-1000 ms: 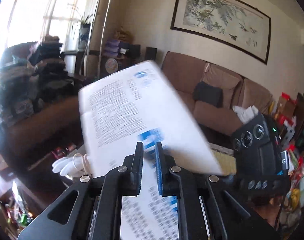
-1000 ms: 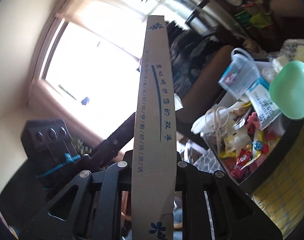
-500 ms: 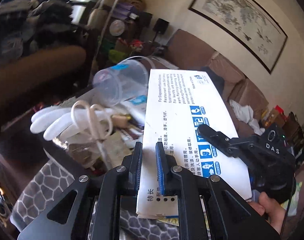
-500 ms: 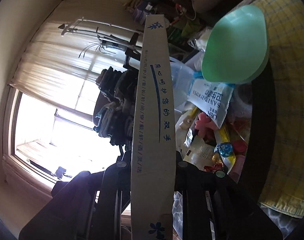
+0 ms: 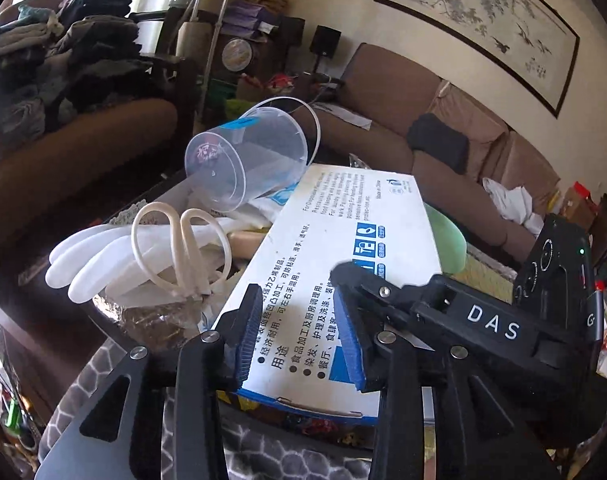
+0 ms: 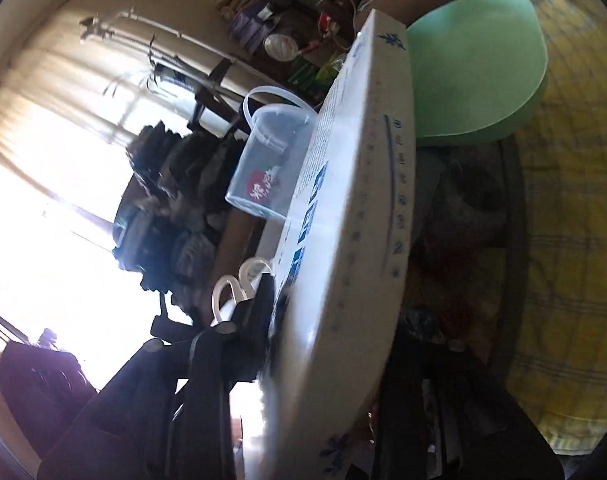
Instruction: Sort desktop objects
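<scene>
A flat white and blue glove box (image 5: 343,240) lies across the clutter in a dark tray (image 6: 517,240). My left gripper (image 5: 297,304) is at its near end. Its jaws are opening, the box shows between them, and the pads stand clear of it. My right gripper (image 6: 335,340) straddles the box's narrow side (image 6: 367,220). Its jaws are opening too and the box sits tilted between them. In the left wrist view the right gripper's upper finger (image 5: 367,284) reaches over the box top from the right.
A clear plastic tub (image 5: 243,156) leans on the box's far left corner. White scissors (image 5: 179,248) lie on white gloves (image 5: 91,256). A green bowl (image 6: 475,68) sits beyond the box, on a yellow checked cloth (image 6: 575,240). A brown sofa (image 5: 463,128) stands behind.
Both grippers came down with the box, from raised in the air to lying over the tray. The jaws of both have spread apart, and the box now sits tilted in the right one.
</scene>
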Available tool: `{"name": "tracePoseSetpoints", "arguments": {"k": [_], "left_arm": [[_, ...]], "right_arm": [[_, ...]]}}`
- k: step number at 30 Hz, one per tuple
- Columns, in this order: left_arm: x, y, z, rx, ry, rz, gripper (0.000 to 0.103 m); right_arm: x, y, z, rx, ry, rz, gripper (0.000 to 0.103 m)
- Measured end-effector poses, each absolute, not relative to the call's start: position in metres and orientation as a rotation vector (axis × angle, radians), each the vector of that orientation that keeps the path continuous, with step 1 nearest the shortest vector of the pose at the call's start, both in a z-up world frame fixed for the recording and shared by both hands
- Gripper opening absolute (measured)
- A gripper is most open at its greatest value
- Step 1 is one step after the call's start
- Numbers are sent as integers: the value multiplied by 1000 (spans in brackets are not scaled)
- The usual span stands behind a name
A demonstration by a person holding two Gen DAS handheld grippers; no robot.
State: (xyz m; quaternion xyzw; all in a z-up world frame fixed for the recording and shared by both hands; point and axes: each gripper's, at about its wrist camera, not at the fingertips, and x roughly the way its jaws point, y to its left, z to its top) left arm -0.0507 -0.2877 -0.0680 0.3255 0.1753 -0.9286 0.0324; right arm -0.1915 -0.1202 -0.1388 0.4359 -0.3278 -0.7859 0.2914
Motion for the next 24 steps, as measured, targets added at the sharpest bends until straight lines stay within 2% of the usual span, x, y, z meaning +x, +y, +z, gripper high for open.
{"name": "tracePoseSetpoints", "arguments": {"k": [1, 2, 3, 4, 7, 11, 14, 18, 24], "left_arm": [[-48, -288, -67, 995, 541, -2854, 44], [-44, -289, -64, 986, 545, -2853, 46], [-42, -290, -63, 978, 549, -2849, 48], [-40, -291, -61, 973, 551, -2841, 50], [-32, -289, -58, 963, 548, -2827, 55], [-19, -280, -55, 967, 464, -2760, 84], [-7, -271, -50, 955, 393, -2710, 87], [8, -261, -41, 941, 369, -2694, 97], [34, -236, -25, 973, 332, -2696, 97]], "right_arm": [[-191, -118, -135, 1189, -829, -2109, 34], [-190, -114, -131, 1207, -799, -2109, 44], [-189, -110, -127, 1236, -762, -2124, 69], [-186, -106, -123, 1258, -719, -2142, 79], [-172, -91, -105, 1257, -602, -2137, 81], [-146, -67, -76, 1241, -460, -2178, 81], [-125, -59, -57, 1208, -220, -2323, 81], [-106, -59, -47, 1194, 103, -2425, 80], [-81, -45, -26, 1100, 232, -2466, 83]]}}
